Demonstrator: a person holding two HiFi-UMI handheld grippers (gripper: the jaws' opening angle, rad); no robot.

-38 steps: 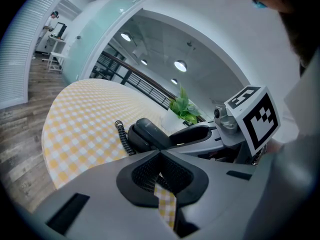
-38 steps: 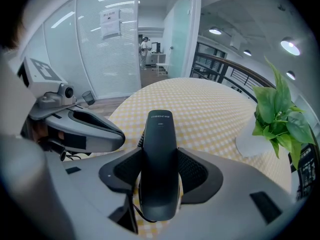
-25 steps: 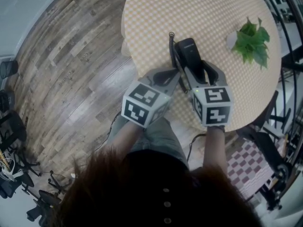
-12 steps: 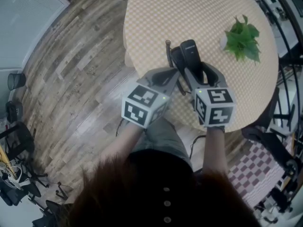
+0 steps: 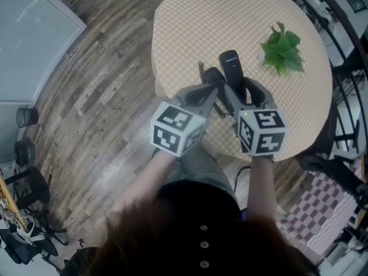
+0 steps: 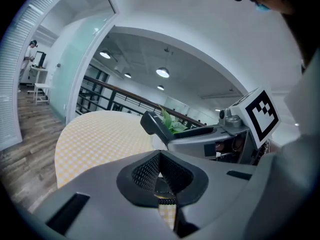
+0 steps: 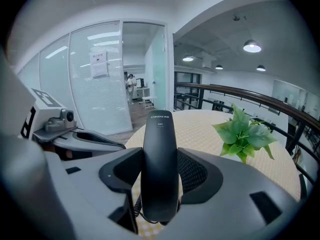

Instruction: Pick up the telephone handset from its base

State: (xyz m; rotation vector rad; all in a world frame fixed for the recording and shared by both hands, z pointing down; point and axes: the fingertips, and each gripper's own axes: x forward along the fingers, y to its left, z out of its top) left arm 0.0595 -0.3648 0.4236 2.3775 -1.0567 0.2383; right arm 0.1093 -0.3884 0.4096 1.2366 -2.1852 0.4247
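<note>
My right gripper [image 5: 237,85] is shut on the black telephone handset [image 5: 230,66], which stands tilted up over the round table [image 5: 190,22]. In the right gripper view the handset [image 7: 160,159] rises upright between the pads [image 7: 192,171], its coiled cord [image 7: 137,204] hanging below. The dark base [image 5: 212,76] lies just left of the handset, partly hidden by my left gripper [image 5: 213,91]. The left gripper [image 6: 159,160] is shut with nothing between its pads; a bit of coiled cord [image 6: 163,199] shows under it. From the left gripper view the handset [image 6: 154,127] sticks out of the right gripper [image 6: 210,139].
A small green plant [image 5: 280,52] in a white pot stands on the table's right side, also in the right gripper view as the plant [image 7: 243,134]. The table's near edge [image 5: 230,148] lies under both grippers. Wooden floor [image 5: 86,108] lies to the left and a railing [image 5: 339,56] to the right.
The right gripper has lifted the handset up off the base, so the base now shows apart at its left. The head camera has shifted; the left gripper stays beside the base.
</note>
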